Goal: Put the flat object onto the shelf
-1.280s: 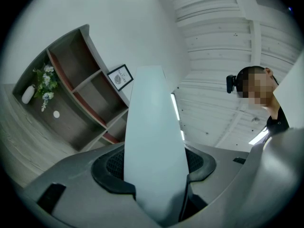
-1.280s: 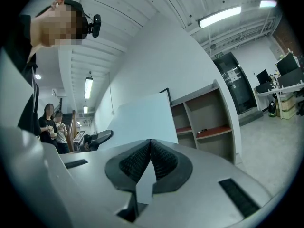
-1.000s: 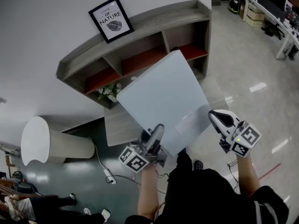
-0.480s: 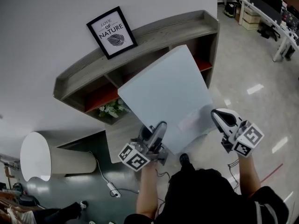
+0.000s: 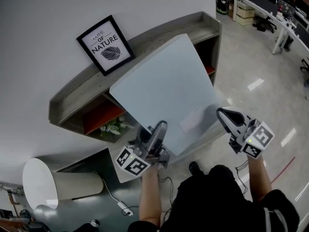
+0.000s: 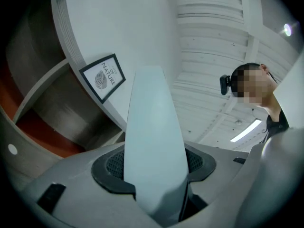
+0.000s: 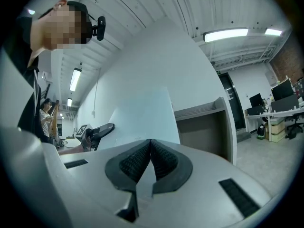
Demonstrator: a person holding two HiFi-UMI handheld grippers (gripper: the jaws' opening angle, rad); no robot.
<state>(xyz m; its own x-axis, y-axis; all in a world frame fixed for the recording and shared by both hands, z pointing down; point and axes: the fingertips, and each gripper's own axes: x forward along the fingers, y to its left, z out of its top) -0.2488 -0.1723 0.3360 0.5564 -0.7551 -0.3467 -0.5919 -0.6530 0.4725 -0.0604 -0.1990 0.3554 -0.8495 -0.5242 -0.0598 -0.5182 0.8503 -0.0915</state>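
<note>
Clamped on panel [image 5: 164,88] at its 7 o'clock edge with left gripper [image 5: 161,128], jaws apart around the sheet. Pinched on its 4 o'clock corner with right gripper [image 5: 223,114], pads almost together on the thin edge. Held tilted in air before shelf [image 5: 79,88], top corner at 12 o'clock overlapping shelf top, contact unclear, print [image 5: 105,45] at 10 o'clock.
</note>
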